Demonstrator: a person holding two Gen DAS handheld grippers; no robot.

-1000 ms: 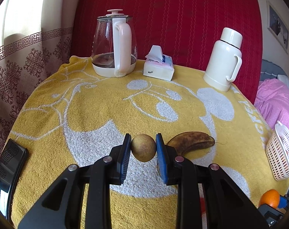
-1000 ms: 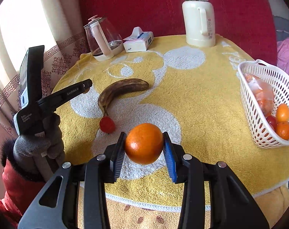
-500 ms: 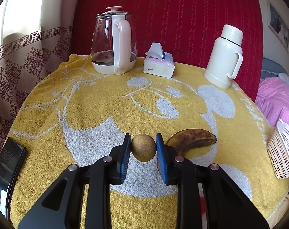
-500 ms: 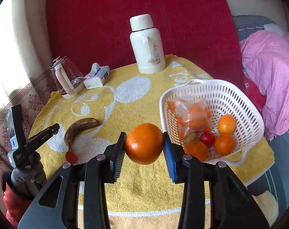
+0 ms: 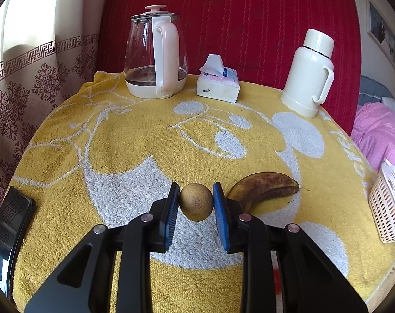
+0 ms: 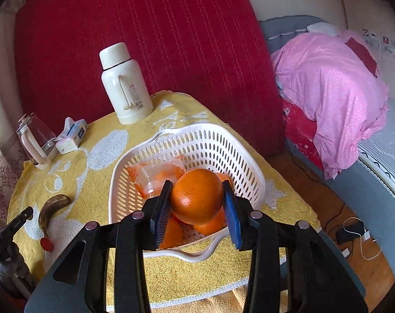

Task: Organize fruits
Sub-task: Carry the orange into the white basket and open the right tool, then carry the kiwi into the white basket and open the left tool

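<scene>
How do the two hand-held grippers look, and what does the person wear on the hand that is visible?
Both the left gripper and the right gripper have glossy black plastic bodies with round silver screw heads and ribbed blue pads on the jaws. In the right wrist view, the left gripper's arm carries small white lettering, and the hand wears a grey knitted glove.

Your left gripper (image 5: 195,210) and right gripper (image 6: 196,210) look alike — matte black plastic arms with triangular cut-outs, round silver screw heads along the top, and ribbed blue pads (image 5: 171,215) lining each finger. From the right wrist view, your left gripper's black body carries small white lettering, and the hand (image 6: 8,274) on it wears a grey knitted glove.
</scene>
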